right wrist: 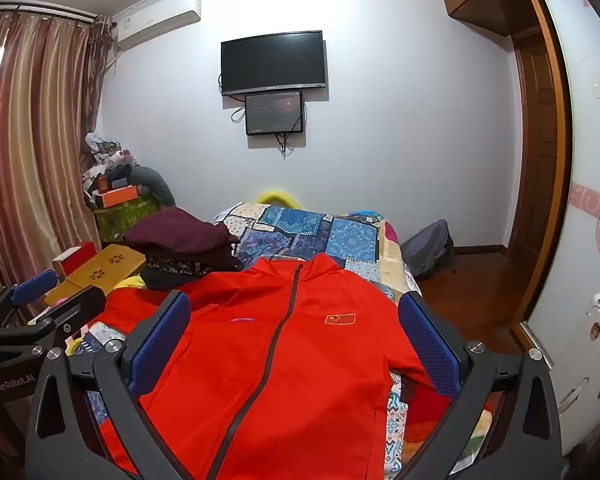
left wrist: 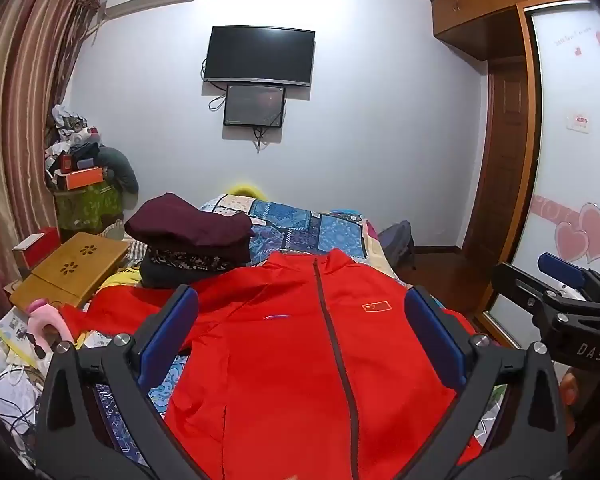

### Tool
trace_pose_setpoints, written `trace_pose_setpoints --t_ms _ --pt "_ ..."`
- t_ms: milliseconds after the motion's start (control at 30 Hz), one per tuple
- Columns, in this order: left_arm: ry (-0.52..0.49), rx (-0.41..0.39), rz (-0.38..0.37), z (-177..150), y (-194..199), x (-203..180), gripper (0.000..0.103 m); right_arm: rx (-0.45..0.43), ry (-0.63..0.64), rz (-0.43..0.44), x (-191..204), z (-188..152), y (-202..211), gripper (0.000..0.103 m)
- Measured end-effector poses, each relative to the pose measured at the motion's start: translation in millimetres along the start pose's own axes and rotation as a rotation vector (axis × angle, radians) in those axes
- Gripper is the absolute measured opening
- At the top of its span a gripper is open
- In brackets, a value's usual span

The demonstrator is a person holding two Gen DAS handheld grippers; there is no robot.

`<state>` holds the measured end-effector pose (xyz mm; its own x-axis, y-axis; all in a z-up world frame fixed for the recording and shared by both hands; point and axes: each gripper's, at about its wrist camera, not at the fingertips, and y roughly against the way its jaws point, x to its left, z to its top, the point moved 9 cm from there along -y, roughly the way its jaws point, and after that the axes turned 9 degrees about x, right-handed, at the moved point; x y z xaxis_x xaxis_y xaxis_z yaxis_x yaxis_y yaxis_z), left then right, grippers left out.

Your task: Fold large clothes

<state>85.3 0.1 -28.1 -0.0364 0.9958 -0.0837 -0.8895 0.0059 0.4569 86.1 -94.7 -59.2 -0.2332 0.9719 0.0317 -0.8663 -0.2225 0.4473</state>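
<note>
Hovering: left gripper (left wrist: 302,320) and right gripper (right wrist: 294,322) both above the bed's near end, side by side, neither touching fabric.
Left gripper fingers: spread wide, blue pads (left wrist: 170,332) facing each other across the jacket's chest – nothing held.
Right gripper fingers: same wide spread, nothing between the pads (right wrist: 430,344); its body also shows at the right edge of the left wrist view, partly cut off.
Jacket: red zip jacket (left wrist: 284,360) laid flat front-up on the bed (right wrist: 300,228), collar toward the far end, zipper closed as far as visible.
Jacket marks: small flag patch (right wrist: 340,318) on one chest side, a faint blue-white logo on the other – too small to read.
Jacket hidden parts: hem cut off by the bottom of both views; the sleeve toward the bed's left edge runs out behind the left finger, cuff hard to make out; the other sleeve drops over the right edge, mostly hidden behind the right finger.
Bed cover: blue patchwork quilt (left wrist: 308,228), bare at the far end, covered by the jacket at the near end.
Folded stack: dark maroon clothes (left wrist: 192,232) on a patterned dark piece, on the bed's left edge just beyond the jacket's shoulder; cannot tell whether they touch.
Beside the bed, left: wooden lap tray (left wrist: 68,268) and loose clutter, contents unclear.
Far wall: TV (left wrist: 260,56) with a smaller screen below.
Floor, right: backpack (right wrist: 426,248) near the bed's far right corner.
</note>
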Motion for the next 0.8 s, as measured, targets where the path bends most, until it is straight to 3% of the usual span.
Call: trace_pose_setpoints --t_ms 800 --pt "0.043 0.009 -0.006 0.5 -2.0 9.7 0.103 0.008 0.01 -0.002 8.7 -7.9 -8.5 0.103"
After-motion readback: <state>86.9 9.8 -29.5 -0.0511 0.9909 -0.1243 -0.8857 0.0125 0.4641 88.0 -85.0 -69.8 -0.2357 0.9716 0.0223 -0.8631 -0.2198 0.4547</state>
